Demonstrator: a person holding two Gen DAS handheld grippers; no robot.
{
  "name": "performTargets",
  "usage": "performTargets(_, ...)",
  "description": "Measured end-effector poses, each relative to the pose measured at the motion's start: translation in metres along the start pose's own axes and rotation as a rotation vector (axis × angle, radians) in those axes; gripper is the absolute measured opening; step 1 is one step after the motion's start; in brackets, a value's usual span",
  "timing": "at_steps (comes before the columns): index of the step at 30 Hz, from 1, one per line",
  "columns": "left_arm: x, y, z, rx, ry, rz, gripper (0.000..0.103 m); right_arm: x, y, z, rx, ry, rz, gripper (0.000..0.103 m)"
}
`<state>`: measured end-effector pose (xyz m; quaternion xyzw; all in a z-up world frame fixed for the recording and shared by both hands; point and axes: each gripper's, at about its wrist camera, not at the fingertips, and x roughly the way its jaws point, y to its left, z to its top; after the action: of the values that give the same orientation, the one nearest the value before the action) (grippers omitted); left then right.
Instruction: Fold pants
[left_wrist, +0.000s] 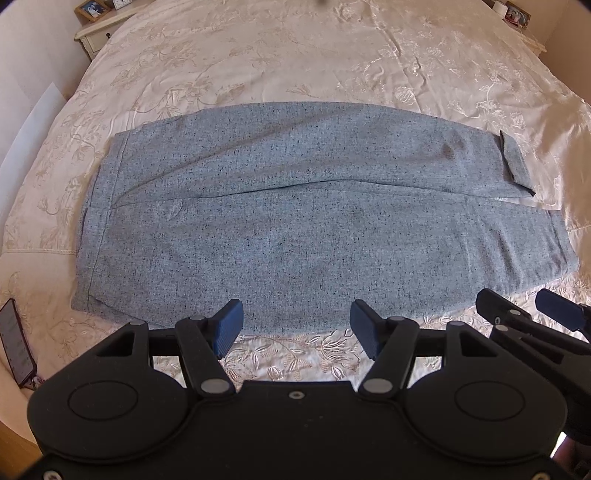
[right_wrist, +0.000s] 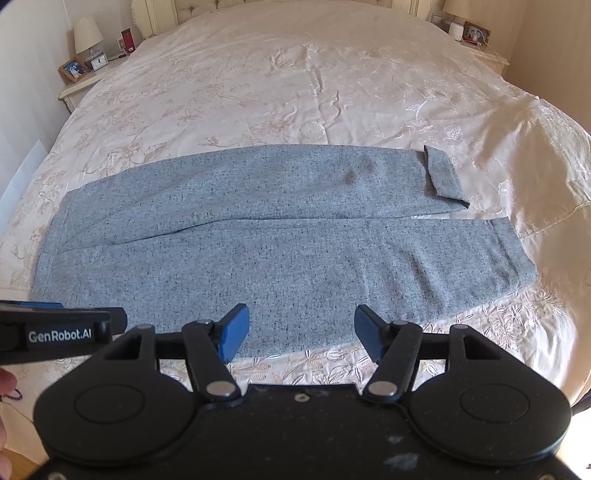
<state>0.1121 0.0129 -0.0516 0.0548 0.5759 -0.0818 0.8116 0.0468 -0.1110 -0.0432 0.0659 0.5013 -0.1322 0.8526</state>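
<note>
The grey speckled woolly pants (left_wrist: 295, 214) lie flat on the cream flowery bed cover (left_wrist: 295, 55). They stretch long from left to right across the bed. The two legs lie side by side, one far and one near, with a thin line between them. At the right end, the far leg has its cuff (left_wrist: 513, 158) turned back. A dark spot (left_wrist: 448, 149) shows on the far leg.

The left gripper (left_wrist: 295, 328), black with blue pads, hangs just over the near long edge of the pants. Its jaws are wide apart and nothing is between them. The right gripper (right_wrist: 301, 332) looks the same. It is also wide apart and holds nothing. It too hangs over the near edge, a bit more to the right. Both point down at the cloth.

So the pants lie just ahead of both grippers, and the near edge is the closest part. The left one is nearer the left end, and the right one is nearer the cuffs. I think the next move is to pinch that near edge and lift it over onto the far leg.

White letters on the side of the left gripper, seen in the right view, say "GenRobot.AI" (right_wrist: 59, 335). A phone (left_wrist: 16, 347) lies at the left edge of the bed, but its writing is too small to read.
</note>
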Motion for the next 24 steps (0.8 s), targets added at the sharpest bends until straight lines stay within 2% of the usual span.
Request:
performTargets(4, 0.011, 0.0, 0.005, 0.015, 0.017, -0.014, 0.067, 0.005, 0.0, 0.001, 0.011, 0.005, -0.032, 0.066)
performTargets(12, 0.02, -0.011, 0.012, 0.044, 0.021, 0.009, 0.067, 0.014, -0.014, 0.002, 0.024, 0.011, -0.052, 0.064)
performTargets(19, 0.026, -0.033, 0.023, 0.001, 0.013, 0.036, 0.067, 0.027, -0.049, 0.012, 0.01, -0.026, -0.076, 0.063)
performTargets(21, 0.028, -0.043, 0.026, -0.011, 0.011, 0.043, 0.067, 0.038, -0.062, 0.018, -0.011, -0.015, -0.083, 0.063)
performTargets(24, 0.03, -0.062, 0.029, -0.043, 0.006, 0.057, 0.067, 0.06, -0.088, 0.027, -0.022, 0.029, -0.033, 0.063)
